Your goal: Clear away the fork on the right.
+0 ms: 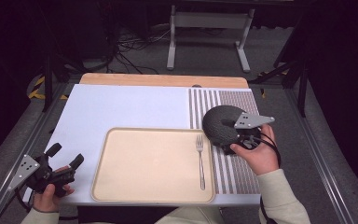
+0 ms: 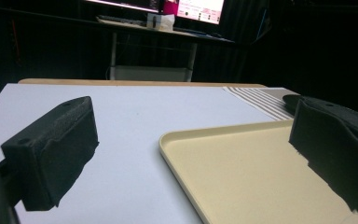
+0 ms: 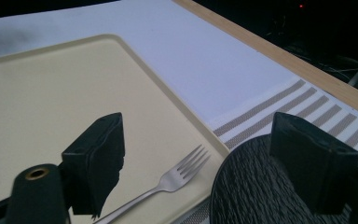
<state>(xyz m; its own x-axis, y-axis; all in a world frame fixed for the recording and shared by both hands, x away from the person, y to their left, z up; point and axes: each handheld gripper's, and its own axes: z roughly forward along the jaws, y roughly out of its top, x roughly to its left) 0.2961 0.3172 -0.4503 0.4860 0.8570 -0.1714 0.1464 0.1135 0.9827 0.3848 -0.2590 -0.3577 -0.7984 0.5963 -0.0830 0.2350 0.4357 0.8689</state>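
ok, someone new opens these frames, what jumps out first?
Probably the big cream tray in the middle of the white table, with a lone metal fork lying along its right edge. Next, the dark round woven object on the striped mat just right of the tray, with the right gripper open beside it. The left gripper sits open at the table's near-left corner.

The left gripper (image 1: 65, 163) is held in the left hand (image 1: 51, 193) at the near left corner of the bench (image 1: 121, 107), its two black fingers (image 2: 51, 154) spread wide apart with nothing between them. The right gripper (image 1: 228, 140) is gripped from below by the right hand (image 1: 256, 156), whose cream sleeve (image 1: 282, 198) comes in from the bottom right. Its fingers (image 3: 98, 158) are also set well apart, and nothing is clamped.
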